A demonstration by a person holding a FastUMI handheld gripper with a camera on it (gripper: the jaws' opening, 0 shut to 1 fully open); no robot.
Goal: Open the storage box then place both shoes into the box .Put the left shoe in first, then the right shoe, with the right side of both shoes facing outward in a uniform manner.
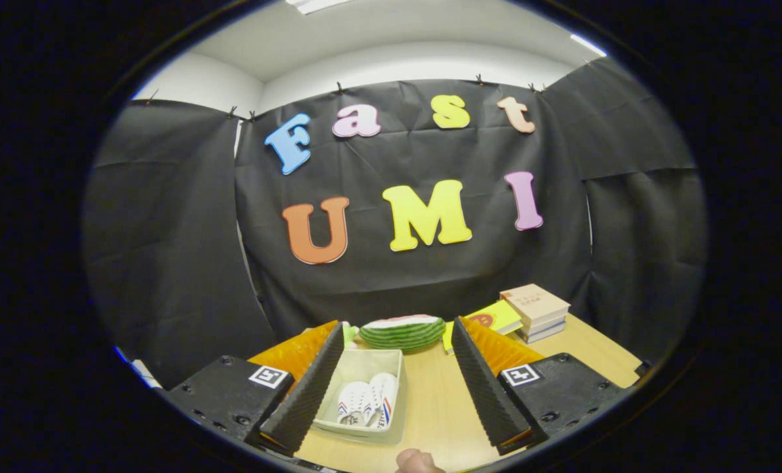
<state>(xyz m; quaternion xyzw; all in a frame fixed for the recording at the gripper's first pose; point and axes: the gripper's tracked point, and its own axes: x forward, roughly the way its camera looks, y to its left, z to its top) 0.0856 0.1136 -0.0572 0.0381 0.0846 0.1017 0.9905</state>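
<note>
The gripper (397,381) hung above the wooden desk (437,407) with its 2 fingers (305,387) spread wide apart and clamped on nothing, bare desk showing in the gap between them. The white storage box (365,394) sat open on the desk, just inside the left finger, which covered part of its left wall. Both shoes (367,402) lay in the box side by side, white with red and blue stripes; which way each one faced was hard to make out, and their toes and heels ran together at that small size. To the right of the box a broad strip of desk stayed free up to the right finger.

Beyond the box, near the far edge of the desk, lay a watermelon slice (402,332), green rind toward the fingers, close to the box's far rim but apart from it. To its right lay a flat yellow book (489,318), partly hidden behind the right finger, and beside that a stack of books (537,312) near the desk's far right corner. Behind all of it the black cloth wall (167,230) closed off the room just past the desk's edge.

At the near edge of the desk, below the fingers, a bit of a hand (417,462) showed, cut off so that its pose could not be told
</note>
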